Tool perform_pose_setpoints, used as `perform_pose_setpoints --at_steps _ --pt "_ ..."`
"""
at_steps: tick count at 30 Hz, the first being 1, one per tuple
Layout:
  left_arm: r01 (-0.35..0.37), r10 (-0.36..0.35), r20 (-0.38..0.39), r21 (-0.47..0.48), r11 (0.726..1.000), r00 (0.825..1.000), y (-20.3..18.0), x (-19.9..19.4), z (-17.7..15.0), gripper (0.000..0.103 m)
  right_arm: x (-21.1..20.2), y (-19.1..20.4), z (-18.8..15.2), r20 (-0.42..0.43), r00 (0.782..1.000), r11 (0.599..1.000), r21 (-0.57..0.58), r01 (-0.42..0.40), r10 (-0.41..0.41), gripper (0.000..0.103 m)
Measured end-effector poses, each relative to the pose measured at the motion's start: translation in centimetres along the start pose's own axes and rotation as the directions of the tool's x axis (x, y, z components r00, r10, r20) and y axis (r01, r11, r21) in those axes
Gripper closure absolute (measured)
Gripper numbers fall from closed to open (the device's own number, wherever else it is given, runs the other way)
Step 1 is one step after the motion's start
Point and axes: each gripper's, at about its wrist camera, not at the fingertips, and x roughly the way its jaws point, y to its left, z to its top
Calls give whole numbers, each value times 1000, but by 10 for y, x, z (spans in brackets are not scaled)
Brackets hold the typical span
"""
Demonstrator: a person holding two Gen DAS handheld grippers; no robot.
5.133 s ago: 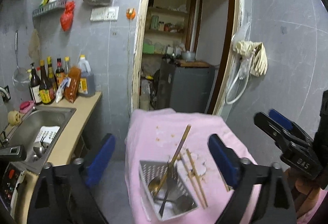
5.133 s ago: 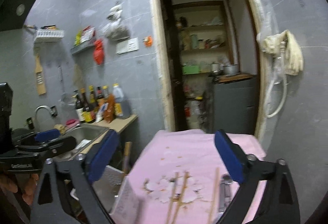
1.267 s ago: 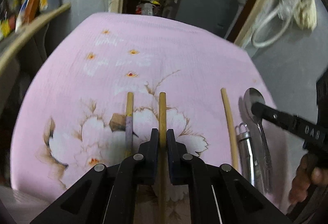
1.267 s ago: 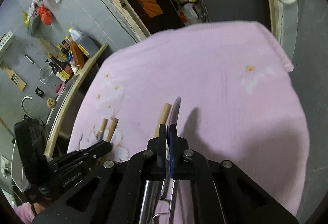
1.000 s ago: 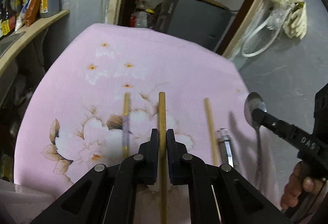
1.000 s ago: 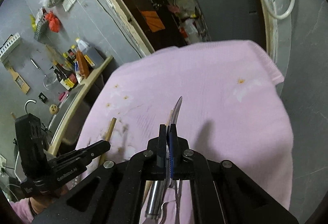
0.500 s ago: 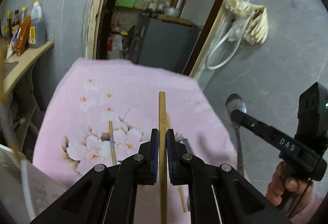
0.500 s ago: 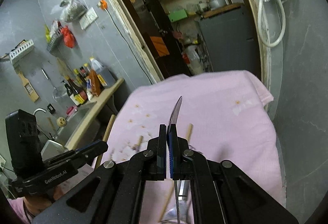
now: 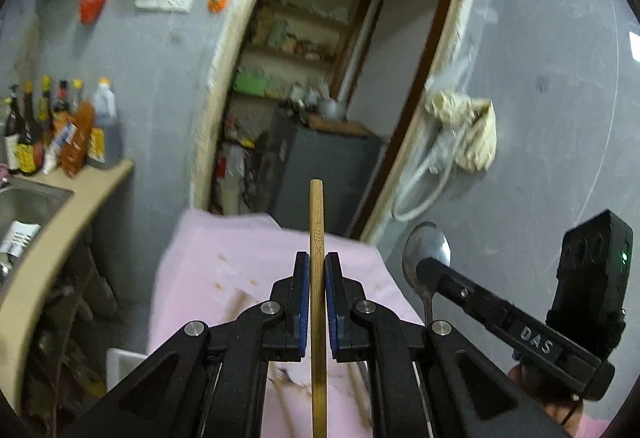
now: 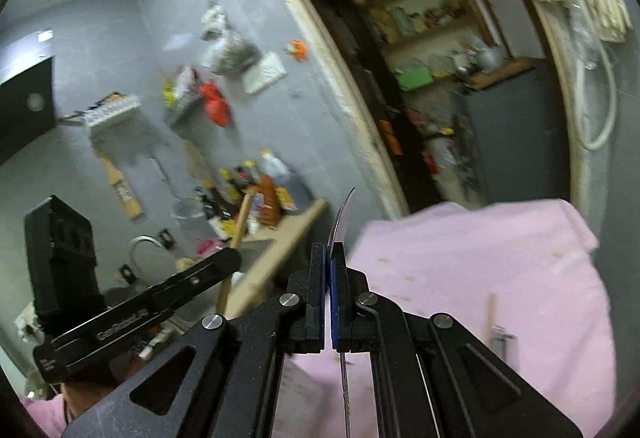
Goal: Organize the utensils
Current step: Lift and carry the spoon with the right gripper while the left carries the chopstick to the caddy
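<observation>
My left gripper is shut on a wooden chopstick, which sticks up past the pads, high above the pink flowered cloth. In the same view my right gripper is at the right, shut on a metal spoon with its bowl up. In the right wrist view the right gripper pinches the spoon, seen edge-on. The left gripper holds the chopstick at the left. Other chopsticks and a metal utensil lie on the cloth.
A white basket corner shows beside the cloth at lower left. A counter with a sink and sauce bottles runs along the left. Behind the table are a doorway with a grey cabinet and a hose and gloves on the wall.
Both grippers have risen from the cloth, the left with the chopstick and the right with the spoon. Both views have tilted up toward the wall and doorway.
</observation>
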Motion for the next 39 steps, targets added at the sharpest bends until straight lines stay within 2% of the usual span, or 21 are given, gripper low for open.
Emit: perform_pose_setpoints --at_steps 5,9,13,17,21,28,31,39 --pt "-61 65 86 -50 997 994 35 -23 15 96 16 39 -4 25 996 996 -12 -89 90 101" --pt "-96 113 147 -113 989 983 60 -33 15 96 38 62 -14 21 987 987 -7 -161 161 101" --pt "-125 154 180 -159 979 972 78 -37 13 95 57 75 -31 21 981 981 -9 -195 195 101" --pt "-151 194 211 -204 967 958 97 -36 8 95 76 77 -48 24 982 982 -11 -189 189 101" --pt "-165 221 237 -237 957 946 110 -33 4 95 85 82 -65 44 987 987 -60 -150 153 101" --pt "-149 211 247 -248 957 946 117 -30 4 95 86 87 -79 37 994 984 -150 -100 107 101" --pt "-134 193 230 -251 959 954 118 -28 5 95 84 82 -80 26 994 985 -141 -101 106 101" --pt "-160 210 223 -226 961 952 114 -33 0 95 87 70 -84 5 993 990 -77 -115 116 101"
